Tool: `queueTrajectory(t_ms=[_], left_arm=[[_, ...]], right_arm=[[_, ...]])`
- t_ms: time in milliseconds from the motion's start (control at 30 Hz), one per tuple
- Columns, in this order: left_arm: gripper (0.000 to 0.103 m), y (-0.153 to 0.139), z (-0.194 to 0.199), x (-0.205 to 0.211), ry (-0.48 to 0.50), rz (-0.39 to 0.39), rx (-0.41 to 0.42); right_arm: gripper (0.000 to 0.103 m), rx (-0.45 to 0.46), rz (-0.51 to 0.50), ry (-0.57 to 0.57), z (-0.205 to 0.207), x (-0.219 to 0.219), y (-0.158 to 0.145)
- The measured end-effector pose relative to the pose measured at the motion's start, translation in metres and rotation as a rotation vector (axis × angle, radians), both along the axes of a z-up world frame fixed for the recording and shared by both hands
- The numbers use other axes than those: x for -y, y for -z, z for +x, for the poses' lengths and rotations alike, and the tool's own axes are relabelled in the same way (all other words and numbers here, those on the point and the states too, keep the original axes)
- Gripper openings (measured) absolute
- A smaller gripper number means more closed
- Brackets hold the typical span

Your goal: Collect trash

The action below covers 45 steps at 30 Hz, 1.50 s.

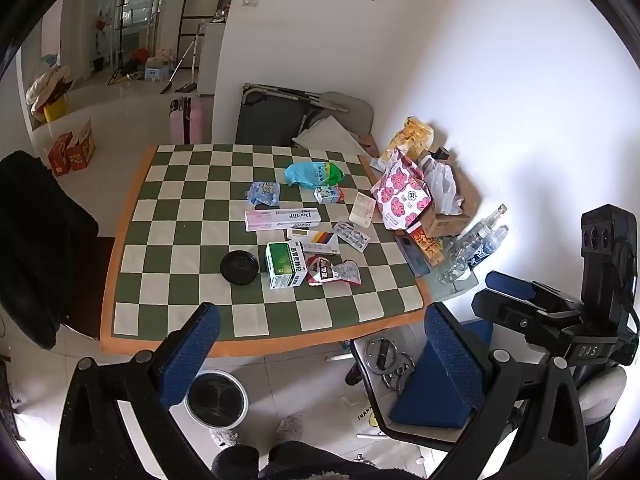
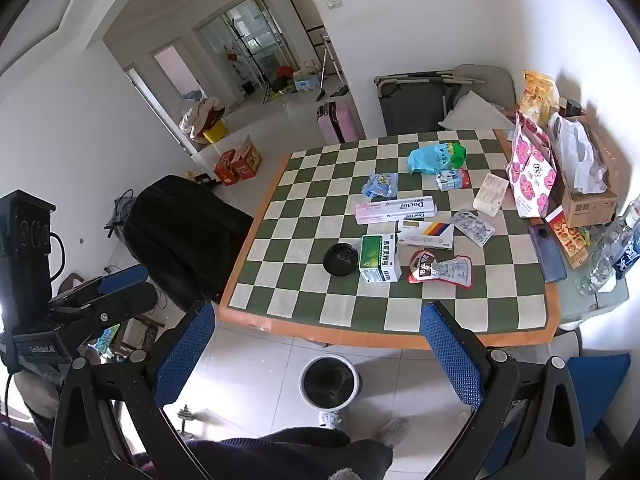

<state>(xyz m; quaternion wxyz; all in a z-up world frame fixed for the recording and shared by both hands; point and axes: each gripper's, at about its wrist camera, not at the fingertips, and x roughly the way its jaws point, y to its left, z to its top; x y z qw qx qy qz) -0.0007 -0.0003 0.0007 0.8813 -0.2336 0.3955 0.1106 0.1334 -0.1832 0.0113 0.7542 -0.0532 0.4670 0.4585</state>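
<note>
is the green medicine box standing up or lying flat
Standing up. The green box rests on a narrow side, its green face and white side rising above the checked cloth, beside the black lid.

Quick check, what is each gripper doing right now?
Left gripper: open, holding nothing, above the table edge.
Right gripper: open, holding nothing.

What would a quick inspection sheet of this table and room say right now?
Surface: checkered table mat, orange-edged.
Job's things: Doctor box, green medicine box, black lid, red wrapper, blister pack, blue-green bag; bin on floor by the near table edge.
Clutter: floral bag, cardboard box, bottles, phone at the mat's right edge.
Claws: left claw and right claw open, empty, short of the table.
Cables: one on the other claw's camera.
Surroundings: black chair, pink suitcase.
</note>
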Motion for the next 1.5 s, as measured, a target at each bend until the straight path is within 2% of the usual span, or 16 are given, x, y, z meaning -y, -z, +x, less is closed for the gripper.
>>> queueTrajectory(t_ms=[533, 767, 1500], left_arm=[[0.103, -0.001, -0.001, 0.002, -0.002, 0.019, 0.000], [0.103, -0.025, 0.003, -0.006, -0.010, 0.016, -0.007], [0.103, -0.012, -0.003, 0.002, -0.004, 0.020, -0.001]], right_arm=[[0.103, 0.004, -0.001, -0.003, -0.004, 0.008, 0.000], [0.103, -0.004, -0.001, -0.003, -0.005, 0.011, 0.002], [0.103, -0.001, 0.000, -0.006, -0.008, 0.010, 0.000]])
